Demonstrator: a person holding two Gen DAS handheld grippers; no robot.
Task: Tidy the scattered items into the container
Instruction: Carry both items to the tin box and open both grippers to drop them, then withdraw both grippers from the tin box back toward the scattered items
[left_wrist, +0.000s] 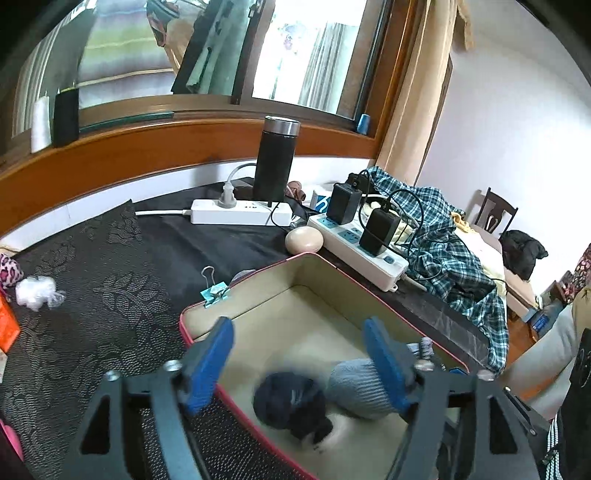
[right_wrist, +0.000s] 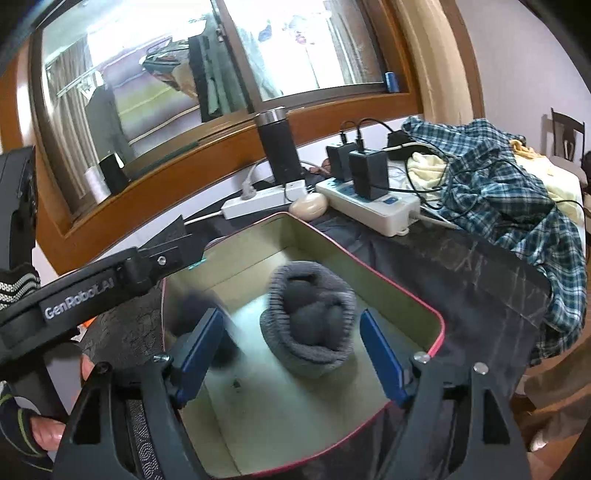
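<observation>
Left gripper (left_wrist: 299, 363) spread wide over the near end of the container (left_wrist: 258, 269), blue fingers (left_wrist: 212, 365) well apart, nothing between them. Below and between those fingers, lower centre of the left wrist view, a dark sock bundle (left_wrist: 291, 406), blurred, inside the container; just to its right, touching or nearly so, a grey sock roll (left_wrist: 351, 387), partly hidden behind the right-hand finger.

Right gripper (right_wrist: 291, 354) likewise wide open and empty, hanging above the container (right_wrist: 406, 295), a pink-rimmed tin with a pale interior. In the centre of the right wrist view, the grey sock roll (right_wrist: 310, 321) resting on the container floor between the two blue fingers (right_wrist: 380, 358), clear of both. At left centre of that view, a dark blur by the container's left wall: cannot tell what it is. Left gripper body crossing the left edge of that view, marked "GenRobot.AI".

Outside the container, in the left wrist view: a teal binder clip (left_wrist: 215, 290) against the far-left rim; a beige oval object (left_wrist: 303, 239) at the far corner; a white power strip (left_wrist: 365, 247) with two black adapters (left_wrist: 378, 230) along the right side; a black flask (left_wrist: 275, 162) upright at upper centre; a plaid shirt (left_wrist: 454, 251) heaped at right. All on a dark patterned cloth (left_wrist: 92, 295).
</observation>
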